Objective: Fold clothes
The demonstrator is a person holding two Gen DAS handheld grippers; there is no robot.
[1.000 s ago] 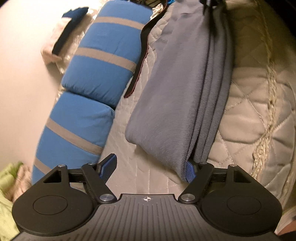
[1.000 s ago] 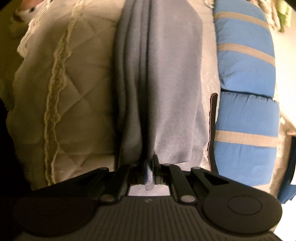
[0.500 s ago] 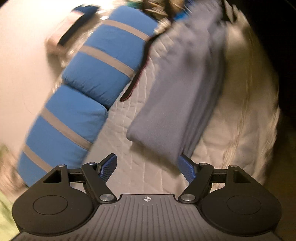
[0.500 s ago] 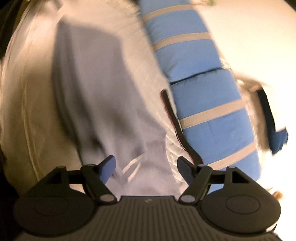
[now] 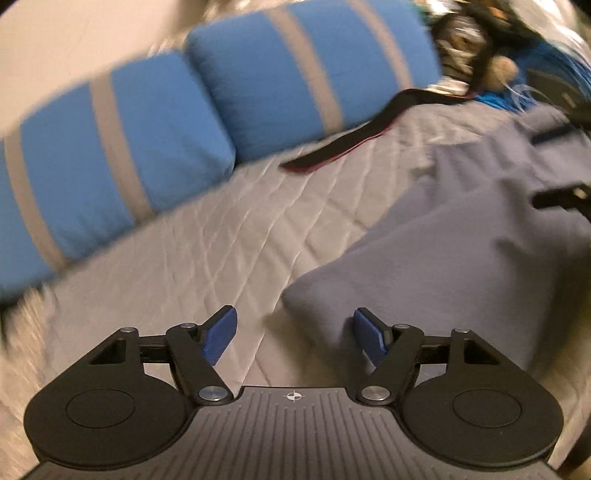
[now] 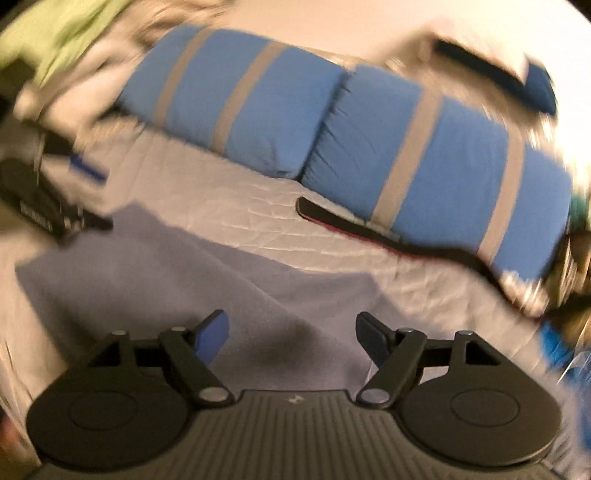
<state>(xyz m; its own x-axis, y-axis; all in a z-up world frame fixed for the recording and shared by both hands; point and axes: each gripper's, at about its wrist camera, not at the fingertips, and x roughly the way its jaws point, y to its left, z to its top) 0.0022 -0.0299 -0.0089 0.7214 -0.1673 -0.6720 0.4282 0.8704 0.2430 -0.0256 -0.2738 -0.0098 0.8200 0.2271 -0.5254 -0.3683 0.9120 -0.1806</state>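
A folded grey garment [image 5: 461,251] lies flat on the quilted bed. In the left wrist view its near corner sits just ahead of my left gripper [image 5: 293,332], which is open with nothing between its blue-padded fingers. In the right wrist view the same grey garment [image 6: 166,280] spreads under and ahead of my right gripper [image 6: 290,334], also open and holding nothing. The other gripper shows as a dark blurred shape at the left edge of the right wrist view. Both views are motion-blurred.
Two blue pillows with grey stripes [image 5: 184,122] [image 6: 332,125] line the far side of the pale quilted bedspread [image 5: 229,258]. A dark strap [image 5: 351,144] [image 6: 388,232] lies beside them. Mixed clutter [image 5: 480,40] sits at the far right; a green cloth [image 6: 62,33] at upper left.
My right gripper has let go of the grey garment and stands open. Both grippers swung round to face the pillows; the garment now lies flat on the bed.
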